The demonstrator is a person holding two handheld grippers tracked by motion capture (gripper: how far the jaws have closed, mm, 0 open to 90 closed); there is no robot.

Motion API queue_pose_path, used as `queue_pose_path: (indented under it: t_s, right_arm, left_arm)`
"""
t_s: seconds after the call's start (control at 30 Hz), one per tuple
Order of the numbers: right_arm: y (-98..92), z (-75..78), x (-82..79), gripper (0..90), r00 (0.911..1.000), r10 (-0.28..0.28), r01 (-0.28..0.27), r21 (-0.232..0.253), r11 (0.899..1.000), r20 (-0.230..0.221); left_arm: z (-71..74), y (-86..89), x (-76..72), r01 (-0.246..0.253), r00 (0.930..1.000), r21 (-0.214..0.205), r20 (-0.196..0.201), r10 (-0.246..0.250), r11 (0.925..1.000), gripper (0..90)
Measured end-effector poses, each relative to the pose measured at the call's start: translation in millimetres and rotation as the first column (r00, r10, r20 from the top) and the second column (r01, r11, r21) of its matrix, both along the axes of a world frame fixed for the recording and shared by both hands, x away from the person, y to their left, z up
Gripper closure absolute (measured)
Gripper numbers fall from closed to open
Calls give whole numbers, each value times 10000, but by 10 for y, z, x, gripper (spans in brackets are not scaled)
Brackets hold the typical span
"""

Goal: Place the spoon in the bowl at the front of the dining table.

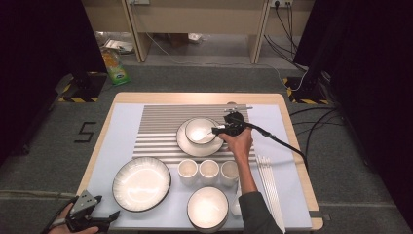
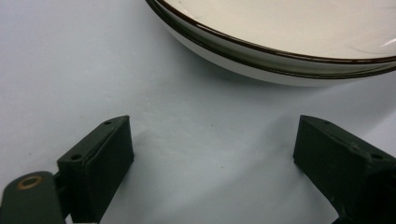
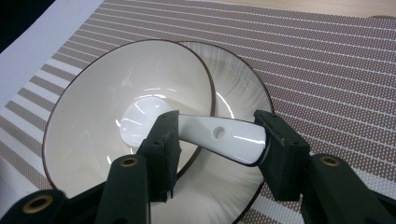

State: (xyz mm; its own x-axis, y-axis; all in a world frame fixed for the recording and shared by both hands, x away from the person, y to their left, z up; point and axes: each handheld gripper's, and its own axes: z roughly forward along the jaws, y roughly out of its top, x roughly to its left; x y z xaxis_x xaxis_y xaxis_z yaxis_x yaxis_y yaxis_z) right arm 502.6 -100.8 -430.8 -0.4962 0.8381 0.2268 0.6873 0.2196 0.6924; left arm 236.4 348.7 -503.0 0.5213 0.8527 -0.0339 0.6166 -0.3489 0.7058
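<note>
The left gripper (image 1: 104,217), jaws spread wide with nothing between them, rests just near of the large plate (image 1: 141,184). Beyond that plate, the right gripper (image 3: 217,140) brackets the white spoon (image 3: 219,137), whose bowl lies in the small bowl (image 3: 93,116); whether the pads still press its handle is unclear.

- The big plate (image 2: 280,42) is cut off by the top and right edges in the left hand-held gripper view.
- Part of the spoon (image 3: 219,137) handle is covered by the left jaw in the right hand-held gripper view.
- Whether the spoon is actually touched by the pads can't be made out.
</note>
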Motion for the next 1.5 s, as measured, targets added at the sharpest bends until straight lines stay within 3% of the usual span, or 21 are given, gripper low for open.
queue_pose_path:
  t_s: [0.3,0.67,1.1,1.5]
  right_arm:
    - [-15,47,-17,519,9999,55,-53,-133,9999,101]
    - [-187,216,-106,508,9994,-11,5,187,9998,333]
    - [-516,369,-356,507,9987,130,-128,-49,9999,485]
    - [-712,352,-608,490,9980,419,-405,-321,9987,465]
  left_arm:
    - [-1,1,-2,8,10000,-5,3,-8,10000,107]
    - [-1,1,-2,6,10000,-6,3,-6,10000,107]
    - [-2,1,-4,-7,10000,-9,19,7,10000,107]
    - [-2,0,-3,-8,10000,-12,11,8,10000,107]
